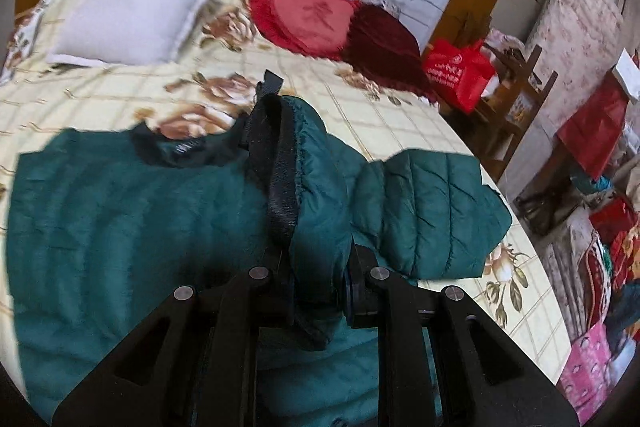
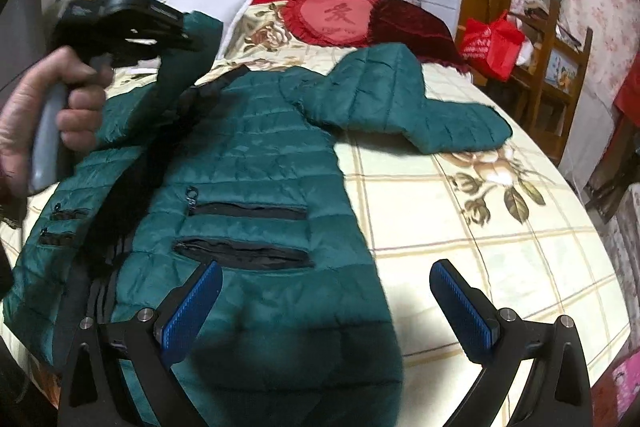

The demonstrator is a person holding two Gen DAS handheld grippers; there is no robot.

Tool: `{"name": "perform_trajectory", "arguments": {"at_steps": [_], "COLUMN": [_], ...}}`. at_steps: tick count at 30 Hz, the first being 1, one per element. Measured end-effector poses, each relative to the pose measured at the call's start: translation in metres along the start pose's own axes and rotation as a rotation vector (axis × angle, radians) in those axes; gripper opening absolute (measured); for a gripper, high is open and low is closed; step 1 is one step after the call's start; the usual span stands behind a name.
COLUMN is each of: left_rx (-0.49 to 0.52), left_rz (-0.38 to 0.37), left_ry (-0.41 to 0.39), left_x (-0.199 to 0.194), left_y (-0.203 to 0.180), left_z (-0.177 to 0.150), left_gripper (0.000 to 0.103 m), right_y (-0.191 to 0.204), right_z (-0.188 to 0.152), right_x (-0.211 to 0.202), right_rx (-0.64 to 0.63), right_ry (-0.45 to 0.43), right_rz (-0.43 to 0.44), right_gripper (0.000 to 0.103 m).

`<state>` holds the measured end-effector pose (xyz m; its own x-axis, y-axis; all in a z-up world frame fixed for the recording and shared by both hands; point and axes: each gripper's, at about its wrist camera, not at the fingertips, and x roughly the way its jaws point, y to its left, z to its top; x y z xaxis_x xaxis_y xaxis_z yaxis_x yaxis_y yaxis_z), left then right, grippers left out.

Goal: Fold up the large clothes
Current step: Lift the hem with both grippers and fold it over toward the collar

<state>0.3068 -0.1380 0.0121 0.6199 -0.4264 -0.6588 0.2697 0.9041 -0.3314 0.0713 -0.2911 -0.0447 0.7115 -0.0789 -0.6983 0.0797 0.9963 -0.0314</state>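
A dark green quilted jacket (image 2: pixel 256 155) lies front up on the bed, its right sleeve (image 2: pixel 404 107) spread out toward the bed's right side. My left gripper (image 1: pixel 316 267) is shut on the jacket's left sleeve cuff (image 1: pixel 304 187), with its black knit edge, and holds it raised above the jacket body (image 1: pixel 100 227). In the right wrist view that gripper (image 2: pixel 132 23) shows at the upper left with the green sleeve hanging from it. My right gripper (image 2: pixel 326 303) is open and empty above the jacket's lower hem, its blue pads (image 2: pixel 192 307) wide apart.
The bed has a cream floral checked cover (image 2: pixel 480 227). A white pillow (image 1: pixel 136 11), a red heart cushion (image 1: pixel 312 19) and a dark red cushion (image 1: pixel 380 43) lie at the head. A red bag (image 2: pixel 492 43) and wooden shelf (image 2: pixel 560 67) stand right of the bed.
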Motion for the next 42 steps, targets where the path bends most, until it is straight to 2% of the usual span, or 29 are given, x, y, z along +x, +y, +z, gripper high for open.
{"name": "perform_trajectory", "arguments": {"at_steps": [6, 11, 14, 19, 23, 26, 29, 32, 35, 39, 41, 42], "left_rx": [-0.028, -0.063, -0.061, -0.057, -0.058, -0.056, -0.069, -0.097, -0.120, -0.164, -0.179, -0.188], "left_rz": [-0.043, -0.018, -0.033, -0.061, -0.028, 0.058, 0.165, 0.265, 0.328, 0.343, 0.349, 0.358], "left_ry": [0.078, 0.141, 0.152, 0.125, 0.077, 0.025, -0.002, -0.031, -0.021, -0.001, 0.014, 0.023], "left_x": [0.058, 0.085, 0.077, 0.041, 0.000, -0.028, -0.047, -0.056, -0.052, -0.037, -0.028, -0.021], "left_y": [-0.008, -0.003, -0.001, 0.012, 0.044, 0.084, 0.131, 0.181, 0.213, 0.234, 0.240, 0.240], "left_z": [-0.016, -0.030, -0.031, -0.031, -0.026, -0.022, -0.020, -0.019, -0.015, -0.017, -0.019, -0.022], "left_gripper": [0.016, 0.026, 0.031, 0.056, 0.058, 0.058, 0.058, 0.057, 0.057, 0.057, 0.057, 0.057], "right_y": [-0.019, -0.020, -0.017, -0.008, 0.000, 0.008, 0.026, 0.058, 0.101, 0.135, 0.139, 0.135], "right_z": [-0.003, -0.002, -0.001, 0.006, 0.018, 0.045, 0.080, 0.121, 0.154, 0.168, 0.165, 0.162], "right_x": [0.007, 0.012, 0.011, 0.007, 0.004, 0.001, 0.018, 0.053, 0.089, 0.146, 0.170, 0.185], "right_rx": [0.048, 0.047, 0.053, 0.030, 0.037, 0.065, 0.064, 0.049, 0.008, 0.050, 0.046, 0.036], "right_ry": [0.027, 0.040, 0.037, -0.006, -0.057, -0.146, -0.172, -0.138, -0.120, -0.014, 0.044, 0.085], "right_rz": [-0.004, -0.011, -0.018, -0.073, -0.092, -0.050, 0.023, 0.126, 0.250, 0.492, 0.477, 0.441], "right_gripper": [0.103, 0.103, 0.103, 0.103, 0.103, 0.103, 0.103, 0.103, 0.103, 0.103, 0.103, 0.103]}}
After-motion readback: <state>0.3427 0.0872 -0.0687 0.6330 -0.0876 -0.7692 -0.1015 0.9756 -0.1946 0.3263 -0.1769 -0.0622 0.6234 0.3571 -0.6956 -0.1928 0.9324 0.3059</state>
